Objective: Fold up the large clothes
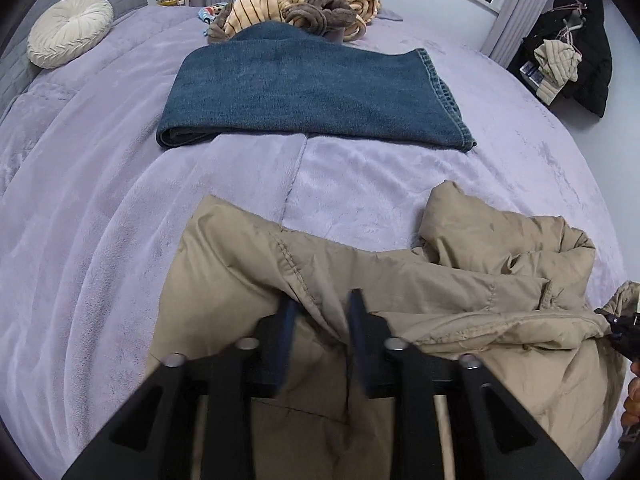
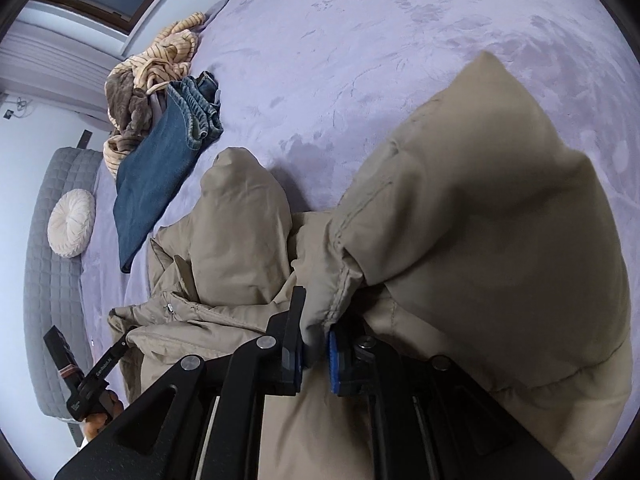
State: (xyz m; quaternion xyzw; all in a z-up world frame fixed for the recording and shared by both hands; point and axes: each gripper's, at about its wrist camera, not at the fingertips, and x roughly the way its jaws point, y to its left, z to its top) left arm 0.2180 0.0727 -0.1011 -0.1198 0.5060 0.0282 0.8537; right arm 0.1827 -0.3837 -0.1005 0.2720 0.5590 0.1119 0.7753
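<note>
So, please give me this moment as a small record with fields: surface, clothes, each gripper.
surface: bed with a purple cover
jacket: tan puffy jacket, crumpled at the near edge
jeans: folded jeans, lying farther back
pile: striped and brown clothes behind the jeans
cushion: round white cushion by the headboard
left gripper: open, jacket fold between the jaws
right gripper: jaws narrow, jacket edge between them; grip unclear

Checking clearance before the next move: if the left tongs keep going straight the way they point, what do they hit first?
The tan puffer jacket. The left tongs stand open with its fabric bunched right at their tips, probably touching already; the purple bed cover lies underneath it.
</note>
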